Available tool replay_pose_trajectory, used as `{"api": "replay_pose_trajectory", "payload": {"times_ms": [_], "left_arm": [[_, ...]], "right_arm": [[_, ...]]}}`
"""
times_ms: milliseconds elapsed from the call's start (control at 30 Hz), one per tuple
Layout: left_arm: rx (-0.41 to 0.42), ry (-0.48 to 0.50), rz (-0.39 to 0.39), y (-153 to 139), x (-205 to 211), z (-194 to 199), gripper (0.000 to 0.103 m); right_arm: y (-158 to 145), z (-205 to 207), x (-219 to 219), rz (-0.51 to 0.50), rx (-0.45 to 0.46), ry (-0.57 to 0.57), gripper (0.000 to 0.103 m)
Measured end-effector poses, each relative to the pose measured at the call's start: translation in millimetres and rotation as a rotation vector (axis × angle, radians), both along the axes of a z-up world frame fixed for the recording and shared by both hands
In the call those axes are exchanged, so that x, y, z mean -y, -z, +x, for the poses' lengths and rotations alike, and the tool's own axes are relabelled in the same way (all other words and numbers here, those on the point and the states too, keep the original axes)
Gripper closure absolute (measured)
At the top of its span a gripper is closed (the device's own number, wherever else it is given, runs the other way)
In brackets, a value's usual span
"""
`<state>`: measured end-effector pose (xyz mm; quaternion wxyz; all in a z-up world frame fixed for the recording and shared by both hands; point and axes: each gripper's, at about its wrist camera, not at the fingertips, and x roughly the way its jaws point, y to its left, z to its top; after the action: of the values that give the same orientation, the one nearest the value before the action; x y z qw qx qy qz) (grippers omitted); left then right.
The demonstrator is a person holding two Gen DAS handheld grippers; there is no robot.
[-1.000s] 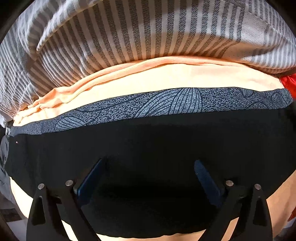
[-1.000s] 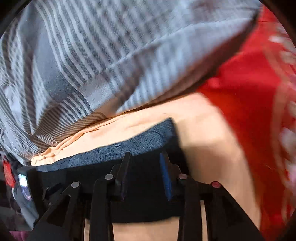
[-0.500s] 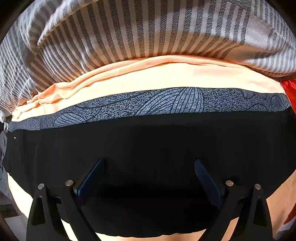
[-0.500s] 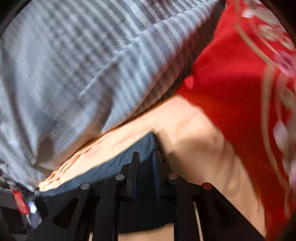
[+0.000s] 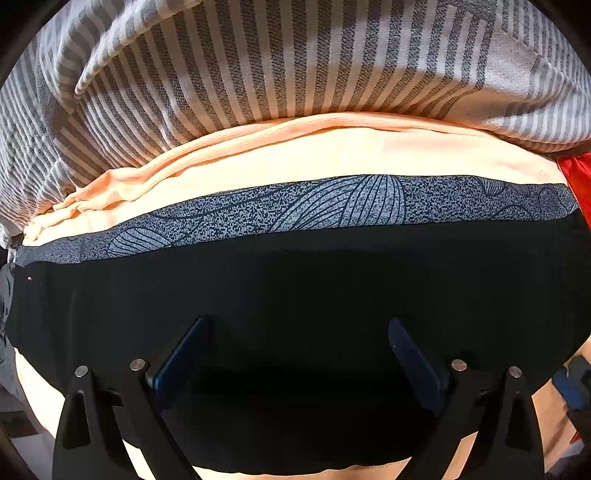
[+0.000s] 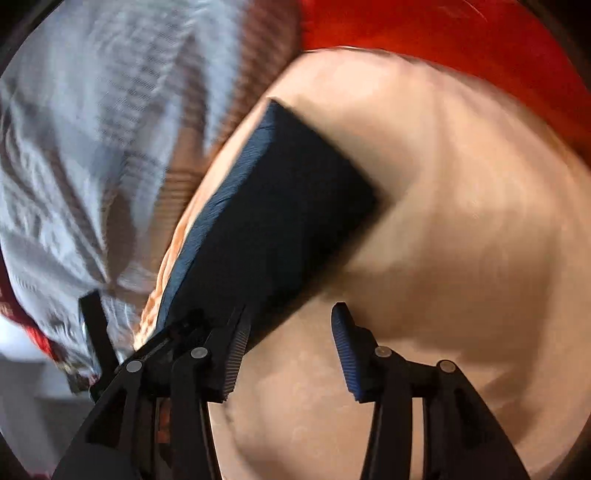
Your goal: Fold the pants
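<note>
The black pants [image 5: 295, 280] lie folded as a flat band on a peach cloth [image 5: 332, 155], with their grey-blue patterned waistband [image 5: 332, 210] along the far edge. My left gripper [image 5: 295, 350] points steeply down over the middle of the pants, open, its blue pads wide apart. In the right wrist view the pants [image 6: 280, 206] run diagonally from the lower left to a square end. My right gripper [image 6: 290, 317] sits at their near edge with its jaws opening. Its left finger overlaps the dark fabric, its right finger is over bare peach cloth [image 6: 461, 240], and nothing is pinched.
A grey and white striped cloth [image 5: 258, 62] is heaped behind the peach cloth. Red patterned fabric [image 6: 461, 33] lies beyond the pants' right end. A blue and black part [image 5: 574, 380] pokes in at the right edge of the left wrist view.
My right gripper narrowed on the pants' right corner, then swung, rolled and spread its jaws, leaving the fabric lying flat. The left gripper stayed put.
</note>
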<state>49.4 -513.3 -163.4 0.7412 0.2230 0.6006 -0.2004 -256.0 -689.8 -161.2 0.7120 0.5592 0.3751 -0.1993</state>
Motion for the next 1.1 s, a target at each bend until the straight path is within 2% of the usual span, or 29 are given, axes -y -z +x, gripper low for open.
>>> {"api": "replay_pose_trajectory", "payload": {"times_ms": [167, 300, 467, 533, 600, 667, 833, 967, 1033, 1100], "left_arm": [[0.008, 0.006, -0.003, 0.4, -0.1, -0.7, 0.004], [0.014, 0.007, 0.003, -0.1, 1.0, -1.7, 0.004], [0.013, 0.0, 0.022, -2.8, 4.2, 0.0, 0.004], [0.059, -0.023, 0.018, -16.1, 5.1, 5.4, 0.004], [0.111, -0.06, -0.016, -30.3, 7.0, 16.8, 0.004], [0.094, -0.088, -0.036, -29.3, 13.9, 30.6, 0.004], [0.102, -0.064, 0.049, 10.7, 35.1, 41.2, 0.002], [0.197, 0.014, 0.055, 9.4, 40.4, 31.9, 0.0], [0.173, 0.031, 0.038, 3.4, 33.5, 35.5, 0.0], [0.106, 0.0, -0.01, -4.8, 20.4, 44.7, 0.0]], "right_arm": [[9.4, -10.0, 9.4, 0.026, 0.127, 0.111, 0.053], [18.7, 7.1, 18.5, 0.044, 0.209, 0.135, 0.051], [24.0, 37.0, 27.9, 0.082, 0.266, 0.142, 0.051], [26.0, 47.2, 31.6, 0.127, 0.259, 0.121, 0.058], [27.0, 53.1, 31.3, 0.182, 0.272, 0.111, 0.088], [20.9, 49.6, 30.0, 0.18, 0.281, 0.091, 0.089], [-3.6, 60.3, 24.2, 0.146, 0.318, 0.044, 0.089], [-30.7, 74.8, 12.3, 0.081, 0.336, -0.03, 0.089], [-47.1, 84.1, 2.9, 0.036, 0.335, -0.063, 0.089], [-64.1, 93.0, -8.4, -0.008, 0.33, -0.091, 0.089]]}}
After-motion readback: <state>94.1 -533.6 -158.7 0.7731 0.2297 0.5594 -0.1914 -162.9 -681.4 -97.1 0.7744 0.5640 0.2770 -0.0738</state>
